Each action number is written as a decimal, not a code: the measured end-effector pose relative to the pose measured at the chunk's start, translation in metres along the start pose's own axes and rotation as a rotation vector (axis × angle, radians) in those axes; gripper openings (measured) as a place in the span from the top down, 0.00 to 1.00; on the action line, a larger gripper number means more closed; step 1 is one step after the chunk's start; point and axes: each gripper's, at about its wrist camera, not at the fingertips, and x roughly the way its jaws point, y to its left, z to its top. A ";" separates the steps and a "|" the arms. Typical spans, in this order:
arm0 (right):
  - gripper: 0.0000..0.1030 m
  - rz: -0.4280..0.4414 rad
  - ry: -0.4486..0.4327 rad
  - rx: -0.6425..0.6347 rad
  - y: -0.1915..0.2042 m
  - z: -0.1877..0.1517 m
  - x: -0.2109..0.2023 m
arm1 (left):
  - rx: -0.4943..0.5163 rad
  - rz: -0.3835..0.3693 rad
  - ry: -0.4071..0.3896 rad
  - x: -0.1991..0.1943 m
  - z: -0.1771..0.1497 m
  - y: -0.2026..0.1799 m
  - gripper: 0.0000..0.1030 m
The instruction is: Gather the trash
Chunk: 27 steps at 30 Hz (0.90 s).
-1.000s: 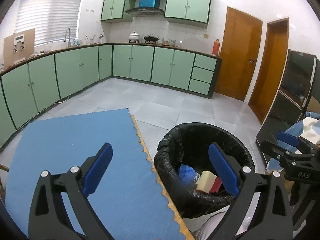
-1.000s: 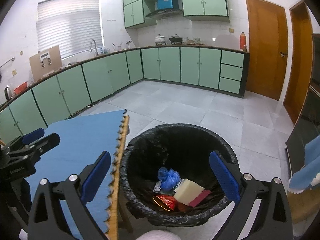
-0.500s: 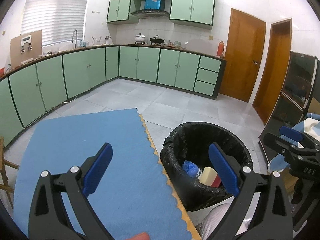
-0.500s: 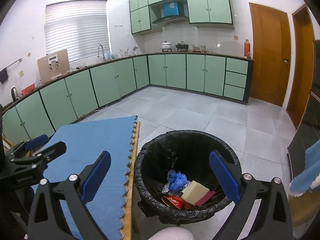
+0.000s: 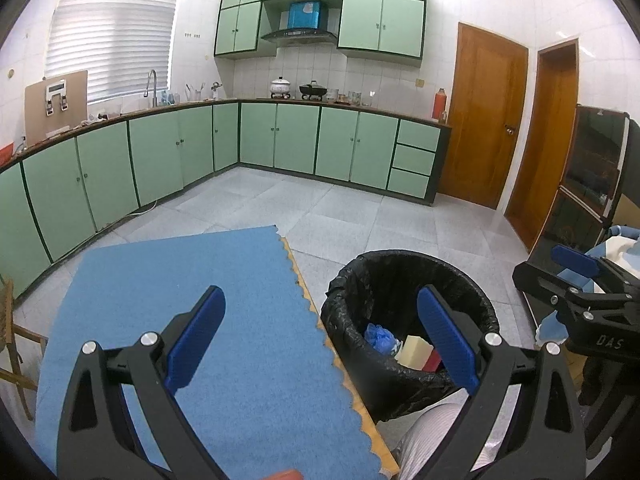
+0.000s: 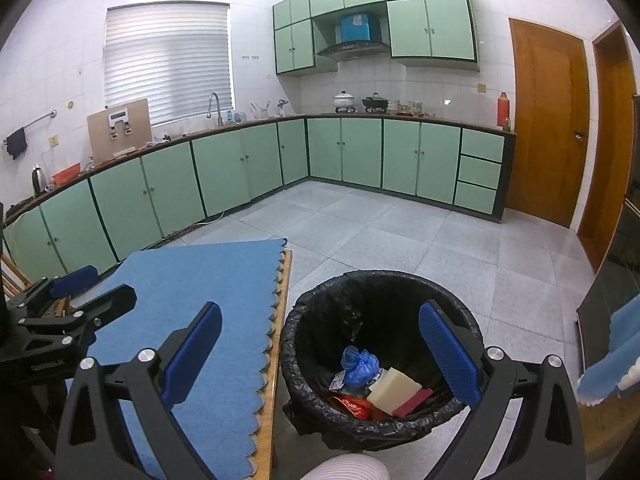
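A bin lined with a black bag [image 6: 380,278] stands on the floor just right of the table. Inside lie a crumpled blue bag [image 6: 358,364], a cream sponge [image 6: 394,390] and a red wrapper [image 6: 352,402]. My right gripper [image 6: 320,352] hangs open and empty above the bin's near left side. My left gripper [image 5: 320,336] is open and empty too, over the right edge of the blue mat [image 5: 192,304], with the bin [image 5: 400,258] to its right. Each gripper shows in the other's view: the right gripper [image 5: 556,270], the left gripper [image 6: 96,290].
The blue mat covers a wooden table with a scalloped right edge [image 6: 276,344]. A small orange-red thing [image 5: 284,474] peeks in at the bottom edge. A person's knee [image 6: 344,468] is below. Green cabinets [image 5: 280,140] line the far walls; a dark cabinet [image 5: 592,184] stands right.
Both grippers have lifted and drawn back from the bin, so it sits lower and farther in each view. The orange-red thing has come into the left view's bottom edge.
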 end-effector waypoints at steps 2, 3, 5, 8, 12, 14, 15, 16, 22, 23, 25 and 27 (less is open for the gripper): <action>0.06 0.003 -0.001 -0.002 0.001 0.001 -0.001 | 0.000 0.002 -0.004 -0.002 -0.001 -0.001 0.09; 0.06 0.005 -0.001 -0.002 0.002 0.001 -0.001 | 0.001 0.005 -0.007 -0.003 -0.001 0.000 0.09; 0.06 0.007 -0.003 -0.007 0.003 0.002 -0.002 | 0.000 0.008 -0.009 -0.004 -0.002 0.000 0.09; 0.06 0.012 -0.010 -0.011 0.006 0.003 -0.005 | -0.001 0.011 -0.013 -0.006 -0.002 0.001 0.09; 0.06 0.014 -0.014 -0.015 0.009 0.003 -0.007 | 0.001 0.014 -0.020 -0.012 -0.002 0.000 0.09; 0.06 0.016 -0.016 -0.017 0.010 0.003 -0.008 | 0.002 0.018 -0.025 -0.014 -0.002 0.000 0.09; 0.06 0.017 -0.017 -0.018 0.011 0.003 -0.008 | 0.002 0.019 -0.026 -0.016 -0.002 0.001 0.09; 0.06 0.018 -0.018 -0.019 0.011 0.004 -0.008 | 0.001 0.020 -0.028 -0.016 -0.002 0.001 0.09; 0.06 0.021 -0.025 -0.021 0.012 0.003 -0.012 | 0.005 0.024 -0.035 -0.022 -0.002 0.001 0.09; 0.06 0.020 -0.025 -0.021 0.012 0.003 -0.012 | 0.006 0.024 -0.036 -0.023 -0.002 0.001 0.09; 0.06 0.020 -0.026 -0.022 0.012 0.003 -0.012 | 0.005 0.025 -0.036 -0.024 -0.001 0.001 0.09; 0.06 0.020 -0.026 -0.021 0.012 0.003 -0.012 | 0.006 0.025 -0.037 -0.024 -0.002 0.001 0.09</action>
